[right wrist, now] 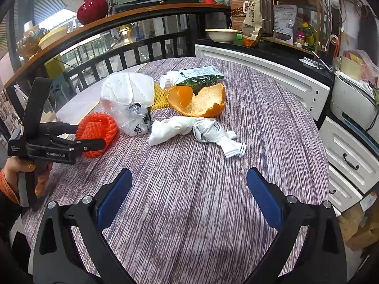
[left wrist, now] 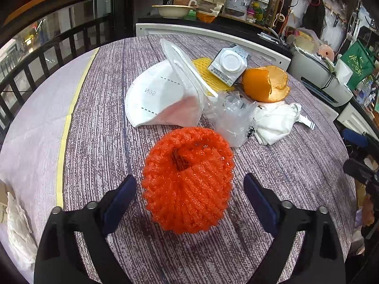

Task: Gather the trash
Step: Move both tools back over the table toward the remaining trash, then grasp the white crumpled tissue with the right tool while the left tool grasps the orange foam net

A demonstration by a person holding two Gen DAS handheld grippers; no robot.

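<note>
An orange foam fruit net point(left wrist: 188, 179) lies on the round table between the fingers of my open left gripper point(left wrist: 189, 189), untouched by the pads; it also shows in the right wrist view point(right wrist: 98, 131). Behind it lie a white face mask point(left wrist: 163, 97), a clear plastic wrapper point(left wrist: 231, 120), a crumpled white paper point(left wrist: 276, 120), an orange peel point(left wrist: 266, 84), a small milk carton point(left wrist: 229, 65) and a yellow foam net point(left wrist: 208, 73). My right gripper point(right wrist: 189, 187) is open and empty over bare table, nearer than the crumpled paper point(right wrist: 189, 127). The left gripper point(right wrist: 90, 137) shows at the left there.
The table point(left wrist: 296, 170) has a purple wood-grain cloth. A white cloth point(left wrist: 19, 232) hangs at its left edge. A railing point(right wrist: 132, 52) runs behind, a counter with a bowl point(right wrist: 222, 35) and shelves at the back, white drawers point(right wrist: 348, 156) and a printer on the right.
</note>
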